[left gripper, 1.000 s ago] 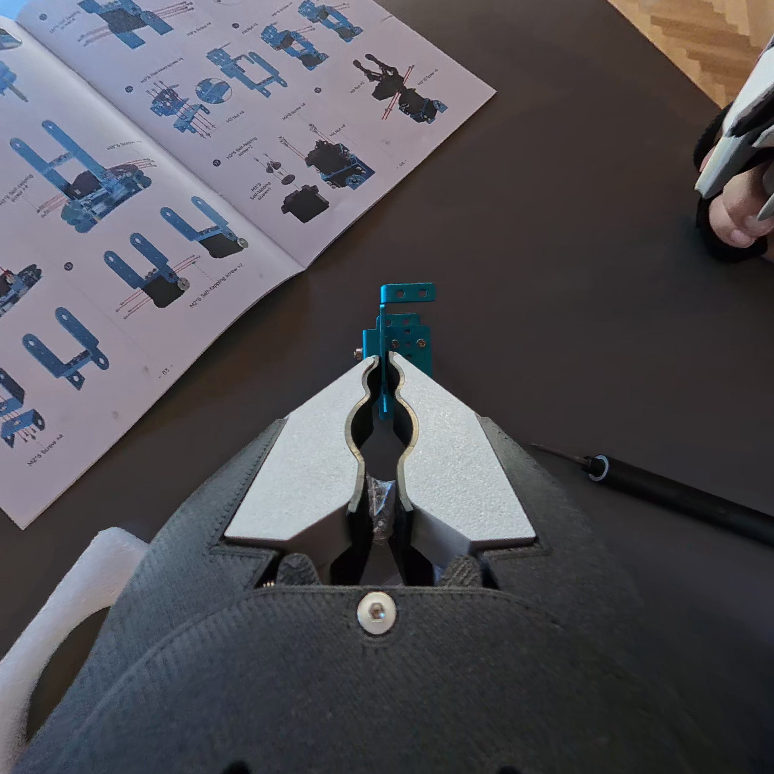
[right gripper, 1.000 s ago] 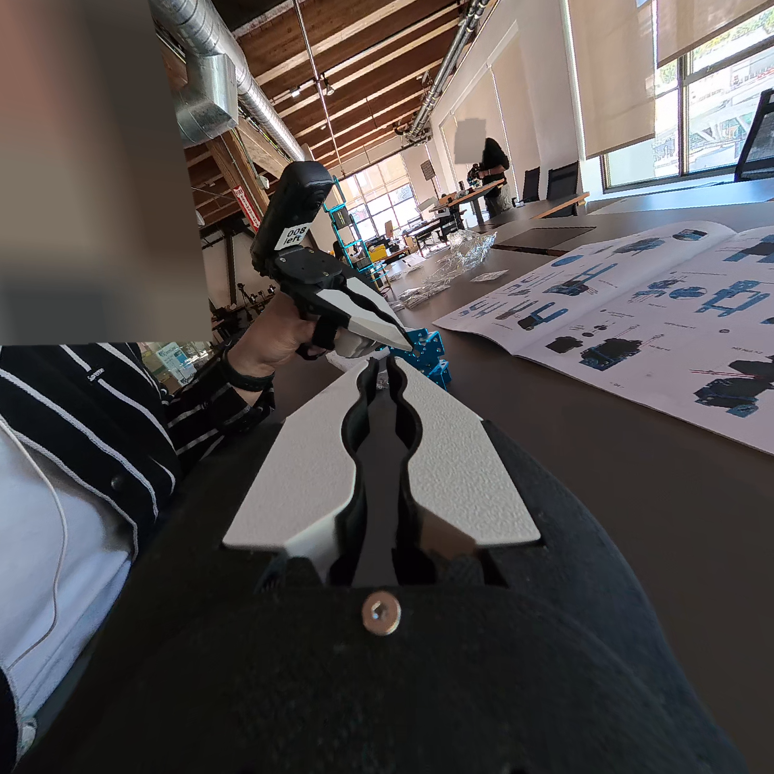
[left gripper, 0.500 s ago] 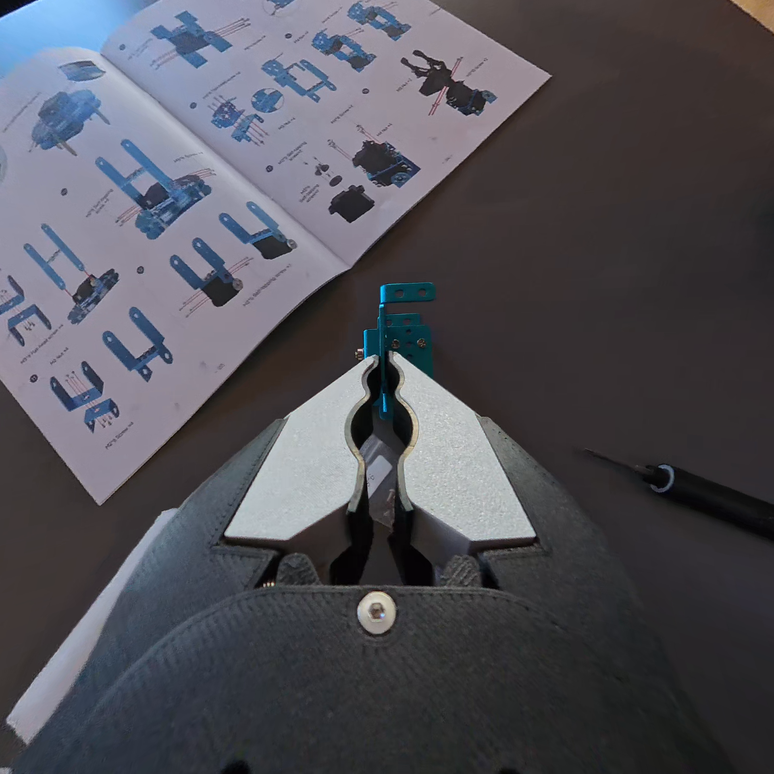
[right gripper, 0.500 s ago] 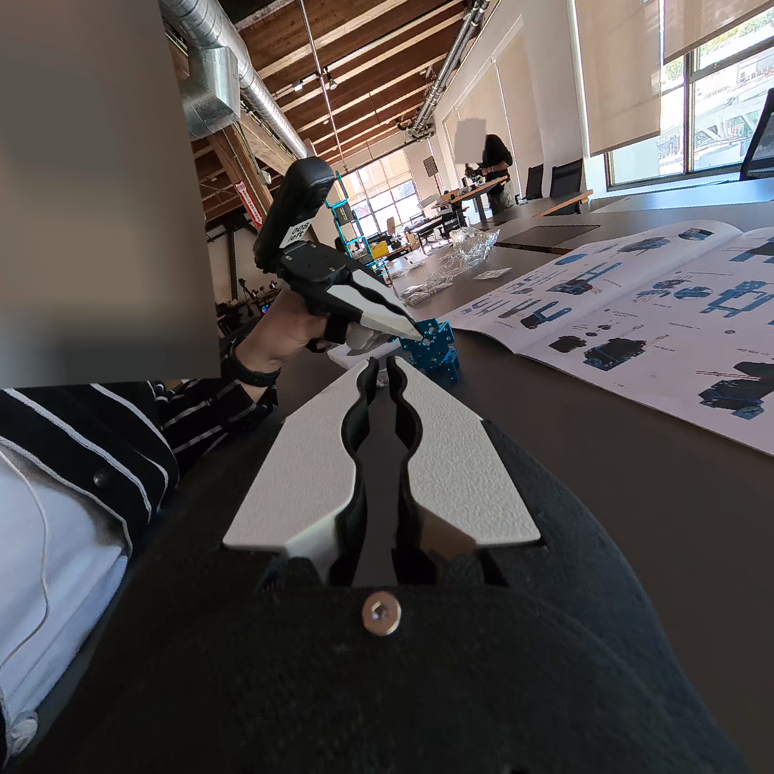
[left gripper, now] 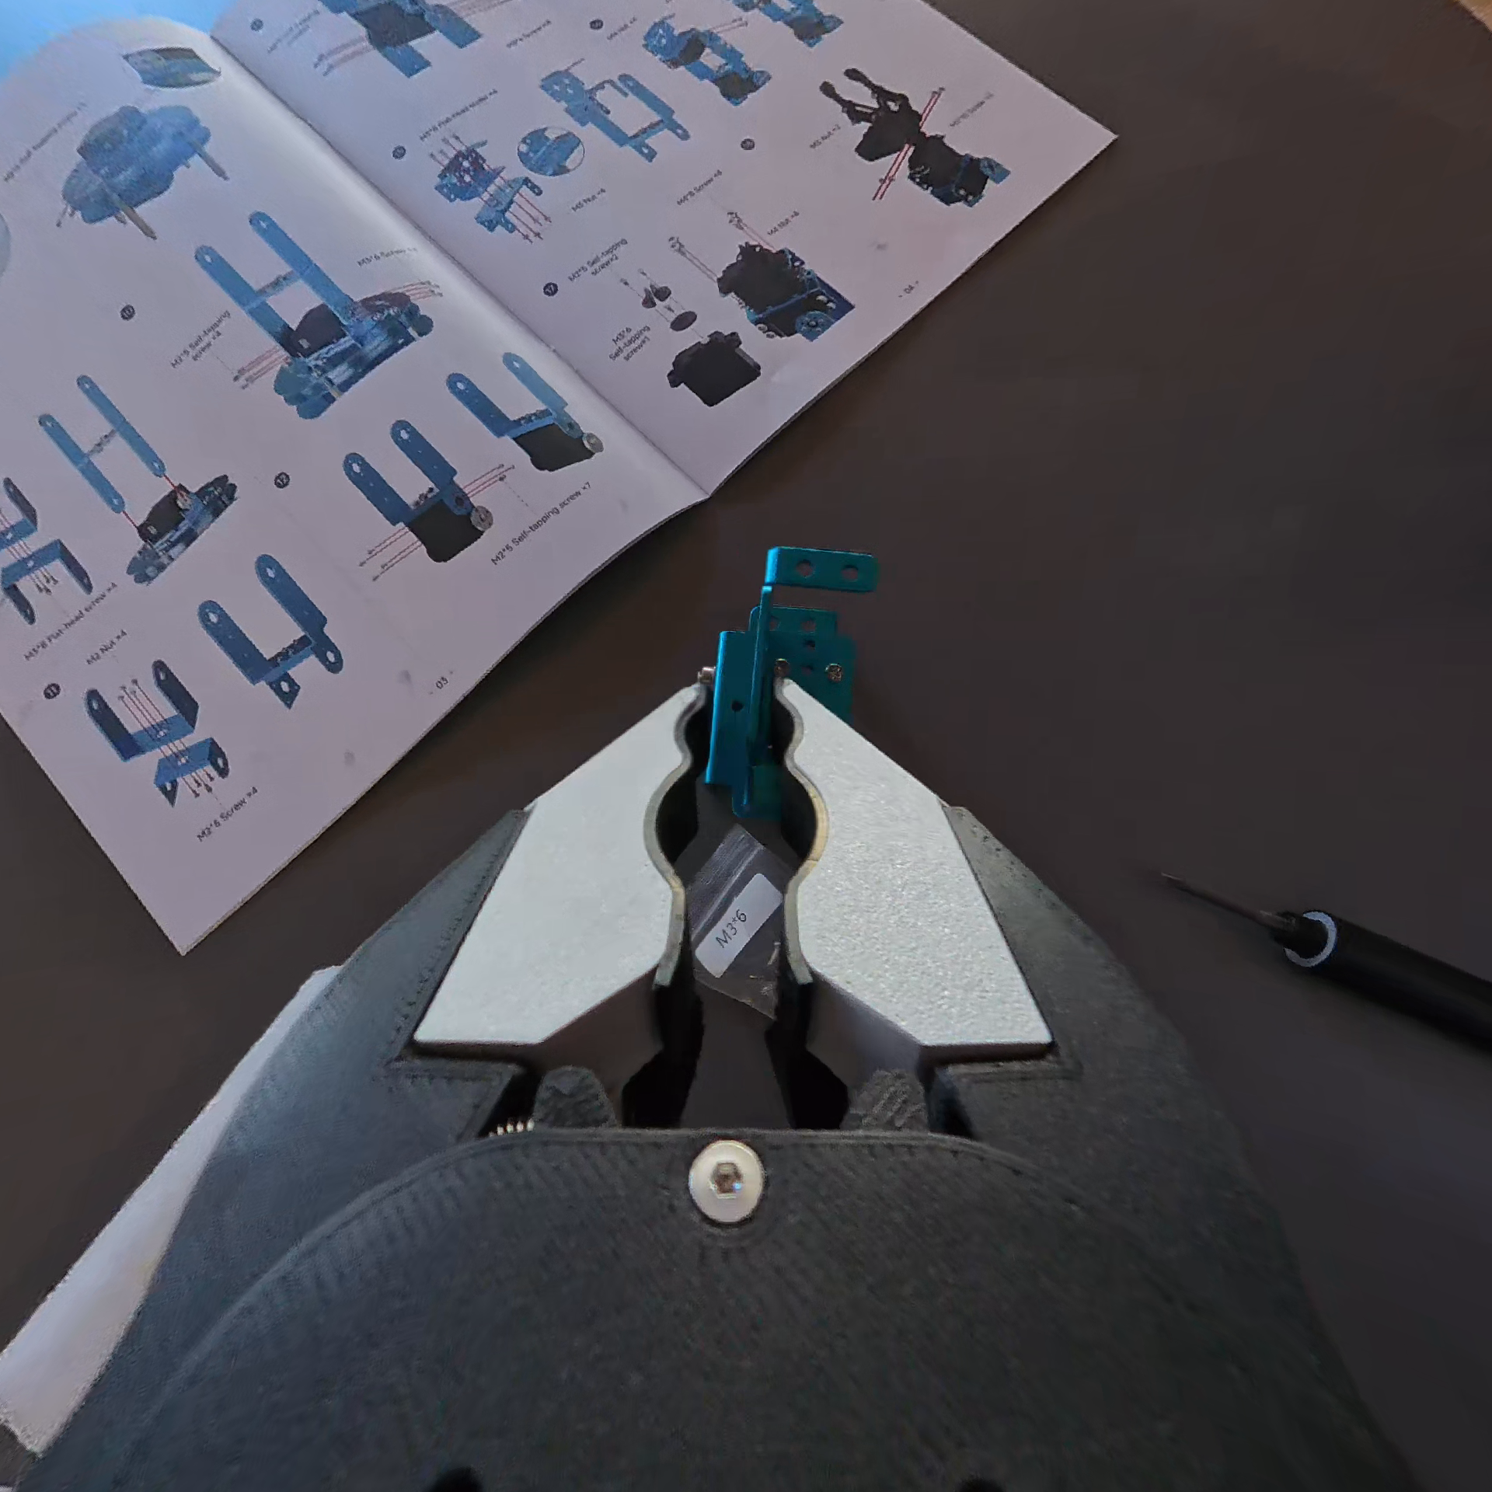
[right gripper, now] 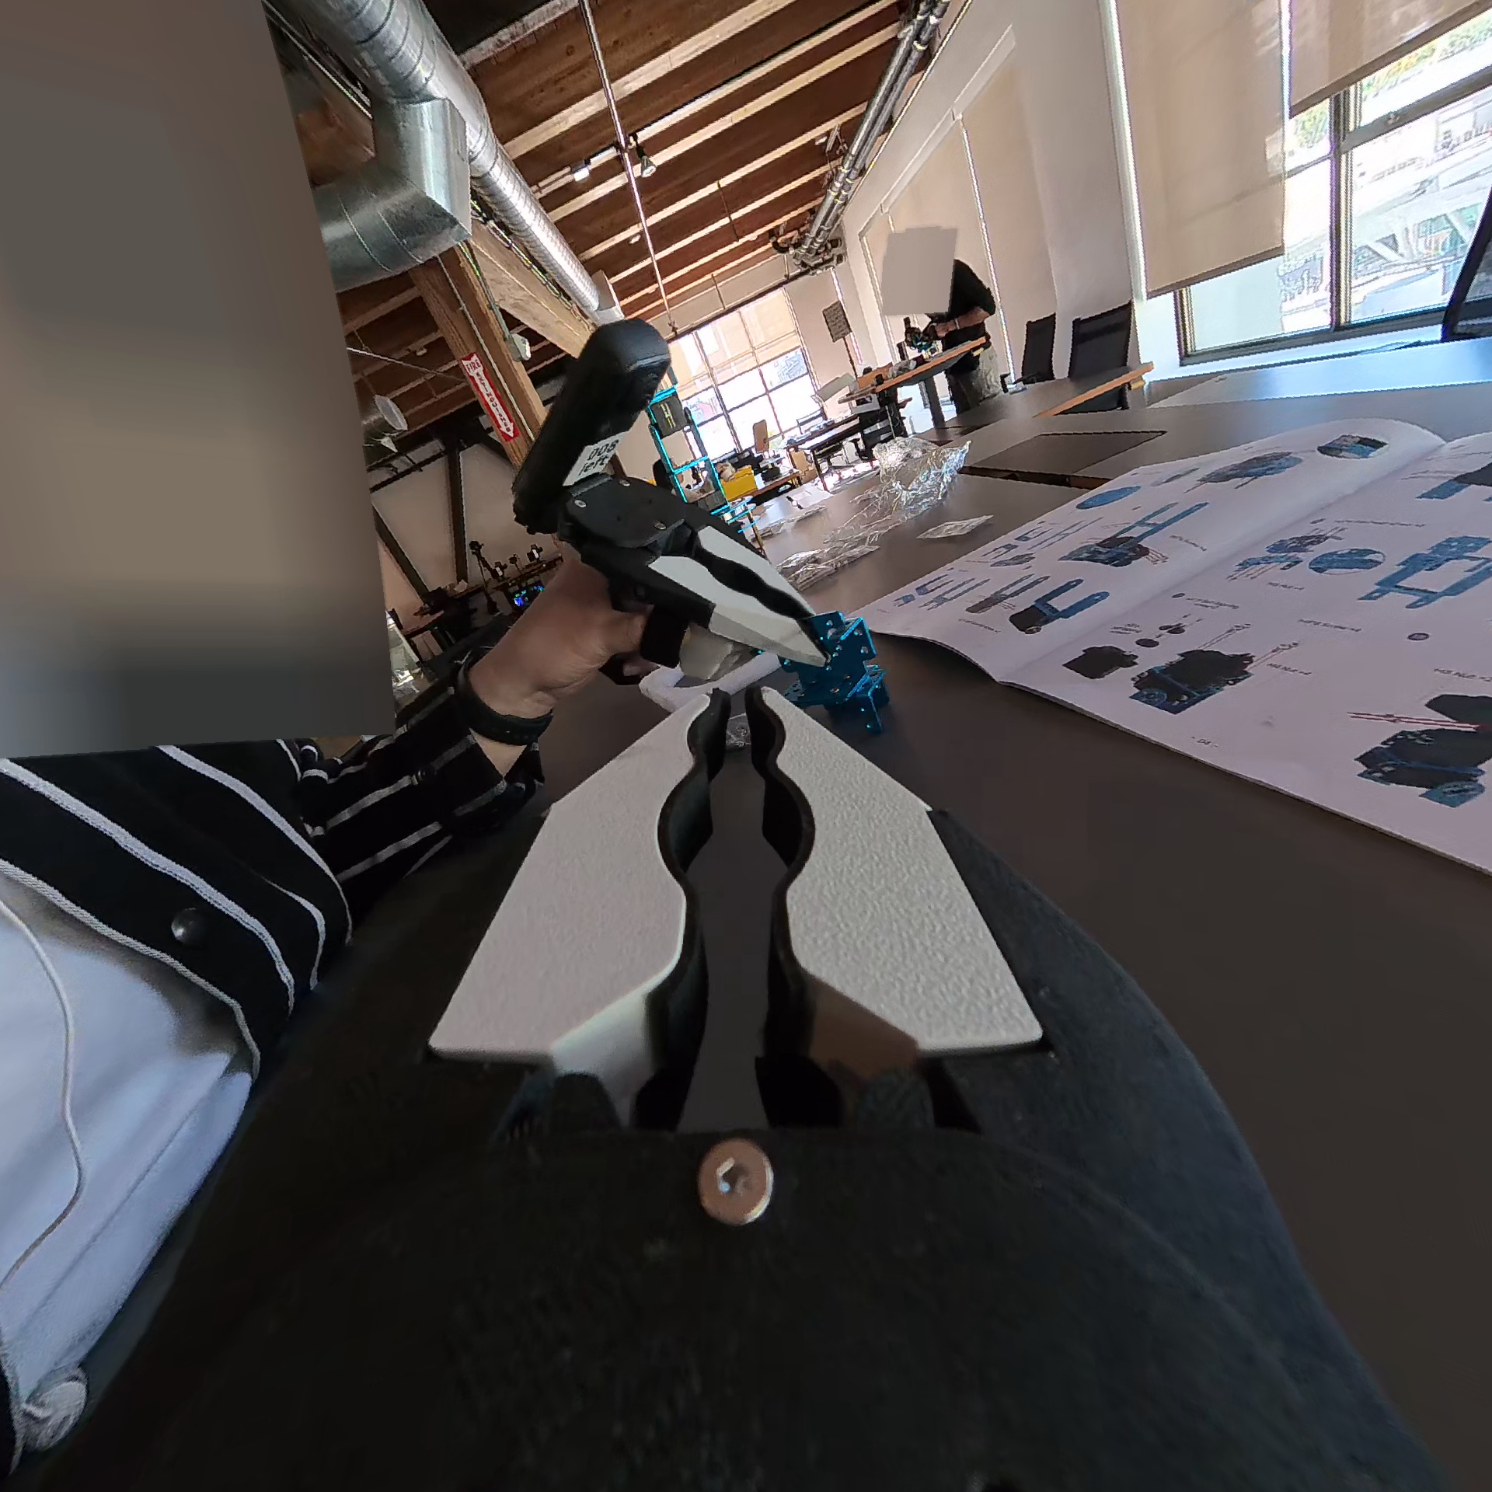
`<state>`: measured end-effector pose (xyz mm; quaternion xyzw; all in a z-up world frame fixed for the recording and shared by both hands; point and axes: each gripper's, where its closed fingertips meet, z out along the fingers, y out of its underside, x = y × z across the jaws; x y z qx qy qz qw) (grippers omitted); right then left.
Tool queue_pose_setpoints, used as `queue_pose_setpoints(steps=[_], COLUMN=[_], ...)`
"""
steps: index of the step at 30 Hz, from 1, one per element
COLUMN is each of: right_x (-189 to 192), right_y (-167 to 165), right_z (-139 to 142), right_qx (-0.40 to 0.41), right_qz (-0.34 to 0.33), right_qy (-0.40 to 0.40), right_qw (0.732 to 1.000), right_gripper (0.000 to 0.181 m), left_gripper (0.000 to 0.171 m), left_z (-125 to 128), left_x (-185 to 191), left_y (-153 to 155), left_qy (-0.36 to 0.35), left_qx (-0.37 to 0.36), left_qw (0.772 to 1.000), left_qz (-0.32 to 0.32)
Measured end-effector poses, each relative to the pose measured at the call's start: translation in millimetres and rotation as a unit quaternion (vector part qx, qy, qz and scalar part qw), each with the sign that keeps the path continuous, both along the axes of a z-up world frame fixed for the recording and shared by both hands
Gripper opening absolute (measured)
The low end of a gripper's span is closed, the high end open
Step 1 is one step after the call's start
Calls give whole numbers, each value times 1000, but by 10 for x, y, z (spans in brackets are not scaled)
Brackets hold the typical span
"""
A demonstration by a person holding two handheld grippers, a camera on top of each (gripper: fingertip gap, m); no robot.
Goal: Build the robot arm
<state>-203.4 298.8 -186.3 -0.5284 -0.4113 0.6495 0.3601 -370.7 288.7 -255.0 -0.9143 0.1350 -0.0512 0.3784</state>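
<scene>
My left gripper (left gripper: pixel 739 696) is shut on a blue metal bracket assembly (left gripper: pixel 795 638), which sticks out past its fingertips just above the dark table (left gripper: pixel 1171 484). A small clear bag with a white label (left gripper: pixel 733 920) lies on the table under the fingers. In the right wrist view a hand holds the left gripper (right gripper: pixel 811 646) on the blue assembly (right gripper: pixel 848 678), whose base is at table level. My right gripper (right gripper: pixel 736 701) is shut with nothing in it, low over the table and pointing at the assembly from a short way off.
An open instruction booklet (left gripper: pixel 387 347) lies left of the assembly and also shows in the right wrist view (right gripper: pixel 1211 630). A black screwdriver (left gripper: pixel 1372 981) lies to the right. A white foam piece (left gripper: pixel 105 1227) sits at the lower left. Clear bags (right gripper: pixel 896 492) lie farther back. A person stands at a distant table (right gripper: pixel 969 323). Some 20 cm of space lies between my two pairs of fingers. The black screwdriver (left gripper: pixel 1372 981) sits 15 cm or so from the ends of my right fingers.
My left gripper has carried the blue assembly toward the booklet. The hand with the right gripper has left the left wrist view. The right gripper has barely moved.
</scene>
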Motion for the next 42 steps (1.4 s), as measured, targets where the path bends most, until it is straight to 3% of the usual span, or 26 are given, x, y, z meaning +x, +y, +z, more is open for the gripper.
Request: queue_pose_setpoints(steps=[1, 7, 12, 24, 27, 29, 31, 36, 40, 42], right_x=[0, -5, -9, -12, -9, -10, -19, 39, 276, 499], right_y=[0, -2, -6, -66, -60, -63, -80, -73, 61, -170], right_z=[0, -6, -9, -15, -12, -12, -21, 12, 226, 511], right_qx=[0, -3, -2, 18, 16, 18, 26, 68, 84, 85], right_qz=[0, 3, 4, 6, 4, 2, 2, -33, -134, -99], right_qy=[0, -1, -3, -8, -7, -7, -11, -4, 35, 81], right_qw=[1000, 1000, 1000, 1000, 1000, 1000, 1000, 997, 987, 988], right_gripper=[4, 4, 4, 4, 4, 4, 4, 9, 10, 12], left_gripper=[16, 15, 2, 0, 4, 18, 26, 40, 49, 60], left_z=[1, 126, 134, 136, 118, 106, 196, 639, 1127, 1188], left_x=[-6, 26, 63, -64, -8, 0, -18, -197, 85, 394], left_y=[2, -10, -50, 31, 35, 16, 15, -64, -569, -859], left_qy=[-3, -62, -115, -62, -92, -109, -112, -56, -25, -46], left_qx=[0, 15, 0, 30, 24, 11, 28, 161, 280, 305], left_qw=[1000, 998, 993, 997, 995, 993, 993, 984, 956, 947], left_qz=[3, -5, -15, 42, 39, 34, 26, 50, 78, 93])
